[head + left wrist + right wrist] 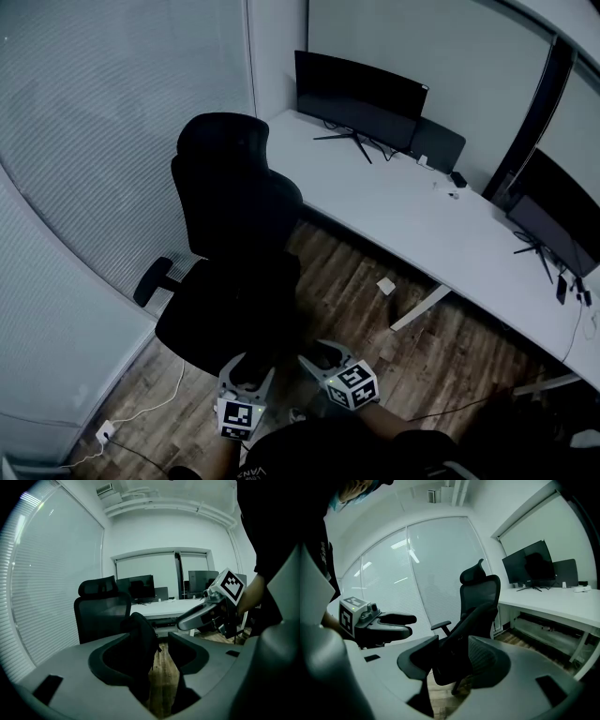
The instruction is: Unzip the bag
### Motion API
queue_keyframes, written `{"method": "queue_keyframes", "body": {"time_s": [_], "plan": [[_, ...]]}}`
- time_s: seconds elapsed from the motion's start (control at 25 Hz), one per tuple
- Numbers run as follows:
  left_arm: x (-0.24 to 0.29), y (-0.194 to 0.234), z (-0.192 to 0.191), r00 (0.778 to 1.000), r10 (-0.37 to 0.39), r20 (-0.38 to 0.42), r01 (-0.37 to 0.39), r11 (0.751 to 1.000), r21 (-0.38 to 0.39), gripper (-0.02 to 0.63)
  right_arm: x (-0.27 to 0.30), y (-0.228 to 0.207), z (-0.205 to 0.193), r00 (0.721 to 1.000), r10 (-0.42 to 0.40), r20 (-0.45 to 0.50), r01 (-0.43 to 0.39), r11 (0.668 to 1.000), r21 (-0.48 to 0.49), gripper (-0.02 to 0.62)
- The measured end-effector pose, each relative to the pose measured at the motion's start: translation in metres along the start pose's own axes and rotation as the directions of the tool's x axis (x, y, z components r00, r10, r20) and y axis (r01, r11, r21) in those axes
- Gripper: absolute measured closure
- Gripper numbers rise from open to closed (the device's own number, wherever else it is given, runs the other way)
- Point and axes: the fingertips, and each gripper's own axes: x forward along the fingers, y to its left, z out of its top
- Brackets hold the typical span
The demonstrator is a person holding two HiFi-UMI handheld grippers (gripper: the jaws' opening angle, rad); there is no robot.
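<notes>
A black bag point(246, 298) stands on the seat of a black office chair point(230, 183). Both grippers hover low in the head view, just short of the seat's front edge. My left gripper point(247, 373) is open, and in its own view the bag point(140, 641) rises right beyond its open jaws point(160, 654). My right gripper point(322, 360) is open too, its jaws point(451, 667) framing the dark bag point(461, 641) and chair. Nothing is pressed between either pair of pads. Each gripper shows in the other's view: the right gripper point(206, 613), the left gripper point(384, 623). The zip is too dark to make out.
A long white desk point(412, 211) with two monitors point(361, 98) runs behind and right of the chair. A blind-covered glass wall point(103, 141) closes the left side. A white cable and floor socket point(105, 431) lie at lower left on the wooden floor point(441, 347).
</notes>
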Motion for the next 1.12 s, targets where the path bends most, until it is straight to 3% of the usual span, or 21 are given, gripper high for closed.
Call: {"method": "queue_keyframes", "body": {"time_s": [0.2,0.56,1.12], "plan": [[0.01,0.012,-0.007,1.0,0.013,-0.017,-0.014,1.0,0.0,0.357,0.026,-0.012,-0.011,0.999,0.02,-0.035,-0.02,1.0,0.001,0.419],[0.024,0.013,-0.017,0.995,0.086,-0.044,-0.088,0.995,-0.044,0.357,0.061,-0.033,-0.035,0.984,0.162,-0.071,-0.164,0.986,-0.023,0.419],[0.034,0.018,-0.032,0.978,0.156,-0.136,-0.163,0.986,-0.041,0.357,0.095,-0.033,-0.042,0.908,0.403,-0.114,-0.414,0.905,-0.1,0.419]]}}
